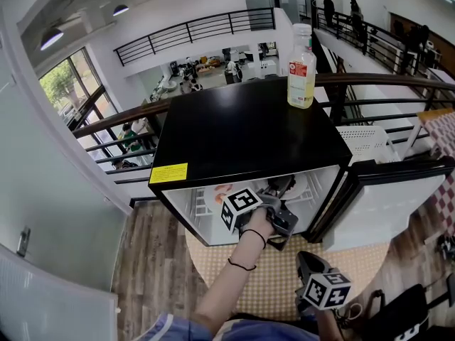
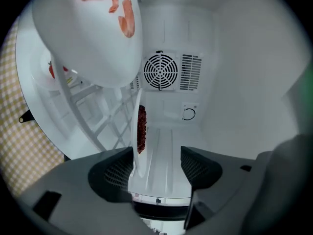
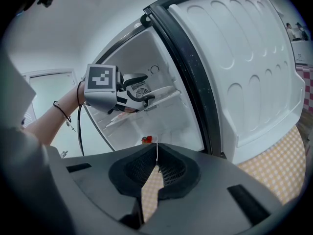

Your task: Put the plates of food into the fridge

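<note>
2 plates show inside the open fridge right now. Left gripper is reached in through the doorway with its jaws wide apart. The plate with dark red food is between them: its rim lies right against 1 pad and the other pad is well clear, so nothing's getting squeezed. The 2nd plate, with pink shrimp-looking pieces on it, is just beside that one, by the wire shelf. Right gripper hangs low and near, over the checked mat, jaws together and empty. Door is swung out to the right. 1 bottle of yellow liquid stands on the fridge's black top, far right corner.
</note>
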`<state>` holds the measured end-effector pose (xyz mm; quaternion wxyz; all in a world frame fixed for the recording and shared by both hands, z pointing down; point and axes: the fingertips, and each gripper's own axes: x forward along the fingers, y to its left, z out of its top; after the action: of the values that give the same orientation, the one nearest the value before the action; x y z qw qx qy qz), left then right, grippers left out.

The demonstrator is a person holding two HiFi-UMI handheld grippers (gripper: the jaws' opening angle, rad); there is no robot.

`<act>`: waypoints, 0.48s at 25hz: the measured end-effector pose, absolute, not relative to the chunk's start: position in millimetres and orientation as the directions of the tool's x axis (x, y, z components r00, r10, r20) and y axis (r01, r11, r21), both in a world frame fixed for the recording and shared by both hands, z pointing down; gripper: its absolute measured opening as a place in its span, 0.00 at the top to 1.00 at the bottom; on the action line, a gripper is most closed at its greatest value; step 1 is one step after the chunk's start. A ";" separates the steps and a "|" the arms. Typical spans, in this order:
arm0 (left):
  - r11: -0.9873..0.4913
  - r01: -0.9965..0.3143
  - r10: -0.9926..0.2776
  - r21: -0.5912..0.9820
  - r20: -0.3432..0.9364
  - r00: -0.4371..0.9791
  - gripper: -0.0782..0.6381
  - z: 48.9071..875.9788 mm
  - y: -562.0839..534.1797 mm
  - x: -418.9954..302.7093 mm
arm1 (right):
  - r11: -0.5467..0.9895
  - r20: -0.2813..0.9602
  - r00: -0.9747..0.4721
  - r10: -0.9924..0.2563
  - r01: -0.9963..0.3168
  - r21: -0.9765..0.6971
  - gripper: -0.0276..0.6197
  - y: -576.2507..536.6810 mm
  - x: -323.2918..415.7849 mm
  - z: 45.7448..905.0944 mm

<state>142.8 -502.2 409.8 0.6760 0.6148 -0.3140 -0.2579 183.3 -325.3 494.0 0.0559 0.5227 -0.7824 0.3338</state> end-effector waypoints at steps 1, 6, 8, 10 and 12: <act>0.107 -0.033 -0.731 0.994 0.101 0.675 0.47 409.7 -500.3 143.9 | 0.233 0.436 -0.449 -0.780 -0.855 -0.463 0.92 -325.4 182.1 493.9; 0.107 -0.024 -0.693 0.994 0.092 0.715 0.44 412.4 -485.5 150.0 | 0.241 0.437 -0.456 -0.775 -0.853 -0.462 0.92 -324.8 176.8 493.6; 0.121 -0.014 -0.680 0.993 0.093 0.728 0.43 417.2 -479.5 151.5 | 0.242 0.439 -0.456 -0.774 -0.854 -0.460 0.92 -324.9 175.9 494.1; 0.126 0.003 -0.676 0.992 0.083 0.732 0.42 421.4 -476.8 152.4 | 0.241 0.440 -0.455 -0.774 -0.855 -0.459 0.92 -324.8 175.7 494.5; 0.120 0.013 -0.678 0.993 0.073 0.731 0.42 422.4 -476.2 151.9 | 0.241 0.440 -0.455 -0.774 -0.855 -0.460 0.92 -324.6 174.9 494.3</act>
<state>151.9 -476.2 422.4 0.6978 0.6154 -0.2703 -0.2474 174.9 -324.6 494.3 0.0604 0.5185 -0.7854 0.3327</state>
